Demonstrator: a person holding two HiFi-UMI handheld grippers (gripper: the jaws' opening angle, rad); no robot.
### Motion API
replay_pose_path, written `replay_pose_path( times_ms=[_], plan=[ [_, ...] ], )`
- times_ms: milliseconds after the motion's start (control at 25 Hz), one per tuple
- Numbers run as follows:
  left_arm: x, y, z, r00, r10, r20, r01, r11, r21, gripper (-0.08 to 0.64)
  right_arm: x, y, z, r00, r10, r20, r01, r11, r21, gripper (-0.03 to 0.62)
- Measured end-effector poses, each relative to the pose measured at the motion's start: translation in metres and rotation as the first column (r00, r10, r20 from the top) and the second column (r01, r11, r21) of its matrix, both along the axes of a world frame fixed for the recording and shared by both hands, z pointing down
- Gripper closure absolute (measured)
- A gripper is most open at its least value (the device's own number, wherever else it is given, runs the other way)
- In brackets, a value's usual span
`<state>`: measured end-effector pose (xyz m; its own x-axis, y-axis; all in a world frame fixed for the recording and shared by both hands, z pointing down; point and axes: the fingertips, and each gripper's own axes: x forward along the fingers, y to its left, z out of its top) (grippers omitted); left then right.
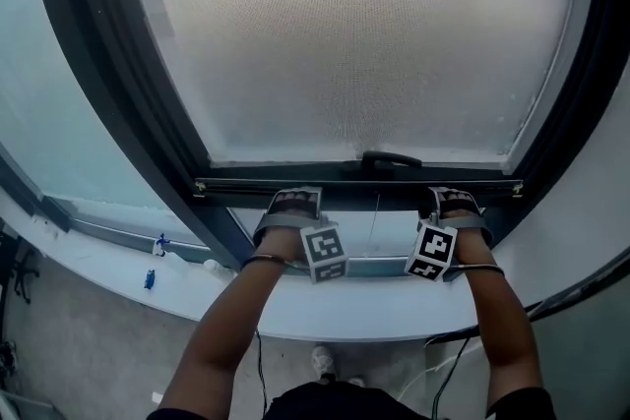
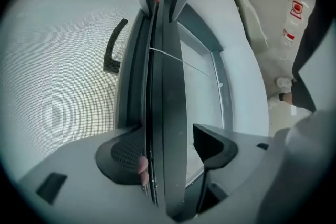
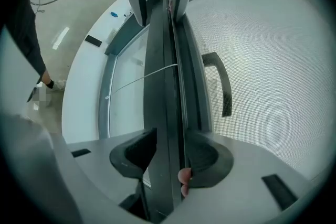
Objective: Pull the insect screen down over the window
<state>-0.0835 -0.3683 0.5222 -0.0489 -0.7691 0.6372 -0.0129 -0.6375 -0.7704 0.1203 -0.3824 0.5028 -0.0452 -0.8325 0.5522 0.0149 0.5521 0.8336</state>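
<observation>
The left gripper [image 2: 168, 136] straddles the bottom bar [image 1: 335, 177] of the insect screen [image 1: 364, 34]. Its mesh-side pad lies against the bar, but a thin sliver of light separates the other pad from it, so the jaws stand slightly apart and are not clamped. The right gripper [image 3: 171, 134] has both pads pressed on the same bar, its jaws about half spread. A small pink bit shows beside each mesh-side pad; what it is cannot be told.

The left cube [image 1: 323, 253] and right cube [image 1: 431, 251] carry only black-and-white square patterns. A red-and-white label [image 2: 296, 8] sits at 2 o'clock in the left gripper view, its print too small to read.

The head view alone shows the whole layout. The mesh covers most of the opening inside the dark window frame [image 1: 118, 93], and the bar runs across just below centre. A strip of bare glass [image 1: 374, 231] lies between the bar and the white sill [image 1: 345, 315]. From the black handle [image 1: 391, 158], the left gripper is at 7 o'clock and the right at 5 o'clock.

Each gripper view shows the other gripper hooked over the bar at 12 o'clock.

Small blue items [image 1: 150, 279] lie on the sill at 8 o'clock. A shoe [image 1: 323, 361] and cables [image 1: 448, 364] are on the floor at 6 o'clock. Only the right gripper view shows a flat black piece [image 3: 93, 40] on the sill at 10 o'clock.
</observation>
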Motion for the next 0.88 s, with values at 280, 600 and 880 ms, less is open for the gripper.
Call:
replay_pose_path(
  times_ms=[280,600,880],
  plan=[
    [-0.002,0.004,-0.003,1.0,-0.009,0.013,0.009,1.0,-0.005,0.265,0.001,0.002,0.0,1.0,0.002,0.003,-0.002,1.0,-0.01,0.437],
    [0.003,-0.002,-0.005,1.0,0.005,0.01,-0.005,0.999,0.05,0.265,0.001,0.001,-0.003,1.0,0.018,-0.022,-0.018,1.0,-0.003,0.437],
    [-0.001,0.001,-0.013,1.0,-0.005,0.015,0.005,0.999,0.037,0.265,-0.001,0.001,-0.011,0.999,0.025,-0.026,-0.026,1.0,-0.005,0.437]
  ],
)
